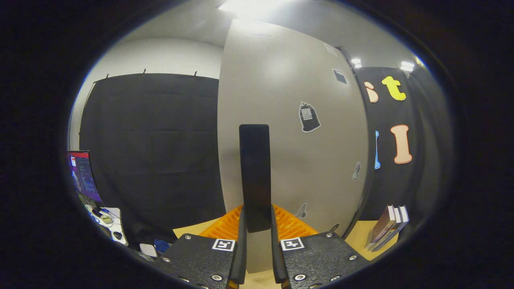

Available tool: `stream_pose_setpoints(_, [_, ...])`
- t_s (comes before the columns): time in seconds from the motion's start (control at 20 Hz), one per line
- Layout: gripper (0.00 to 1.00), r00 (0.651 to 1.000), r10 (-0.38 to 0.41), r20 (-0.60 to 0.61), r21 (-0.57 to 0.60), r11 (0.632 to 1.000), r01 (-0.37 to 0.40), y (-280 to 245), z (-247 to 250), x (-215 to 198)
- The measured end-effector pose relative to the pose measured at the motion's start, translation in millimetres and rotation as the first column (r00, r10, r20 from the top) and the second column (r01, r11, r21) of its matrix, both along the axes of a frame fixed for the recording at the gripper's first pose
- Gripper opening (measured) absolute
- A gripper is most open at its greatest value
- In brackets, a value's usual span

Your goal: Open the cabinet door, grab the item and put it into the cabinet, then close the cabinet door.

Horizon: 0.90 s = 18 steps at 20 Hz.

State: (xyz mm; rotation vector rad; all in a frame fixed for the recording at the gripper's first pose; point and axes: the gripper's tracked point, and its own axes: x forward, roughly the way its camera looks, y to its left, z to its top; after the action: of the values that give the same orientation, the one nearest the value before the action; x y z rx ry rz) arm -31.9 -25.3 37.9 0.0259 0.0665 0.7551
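Nearest you, your claw [257, 237] is clamped on a tall, dark, flat slab [254, 168]: both fingers [242, 241] press its lower end from either side, and it stands upright between them, rising well above the tips. This looks like the item the task wants stowed, so the grab seems done.

Just beyond the fingers lies an orange ridged rack [295, 226] on the tan worktop [192, 229], partly hidden behind the slab. Right behind that stands a broad pale panel [281, 100] with a few stickers on it; it reads as the cabinet door, and from the way it angles toward you it appears to be swung open, though you cannot see the cabinet's inside from here. To the right of it, a few books [387, 226] lean together on the worktop near the black booth wall. Off to the left, farther back, a monitor [82, 176] glows on a cluttered desk.

So, by my judgement, opening and grasping are behind you; what remains is carrying the slab into the cabinet, letting go, and closing the door.
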Motion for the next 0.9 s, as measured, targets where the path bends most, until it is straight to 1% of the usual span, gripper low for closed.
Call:
stream_pose_setpoints(0.35, [0.27,0.995,-0.098,0.001,-0.008,0.995,0.098,-46,1,-10])
stream_pose_setpoints(0.5, [0.26,0.988,-0.152,-0.006,-0.006,0.988,0.152,-67,-1,-13])
stream_pose_setpoints(0.7, [0.25,0.970,-0.243,-0.005,-0.018,0.970,0.242,-101,0,-16])
stream_pose_setpoints(0.9, [0.26,0.947,-0.318,-0.038,0.012,0.948,0.318,-133,1,-15])
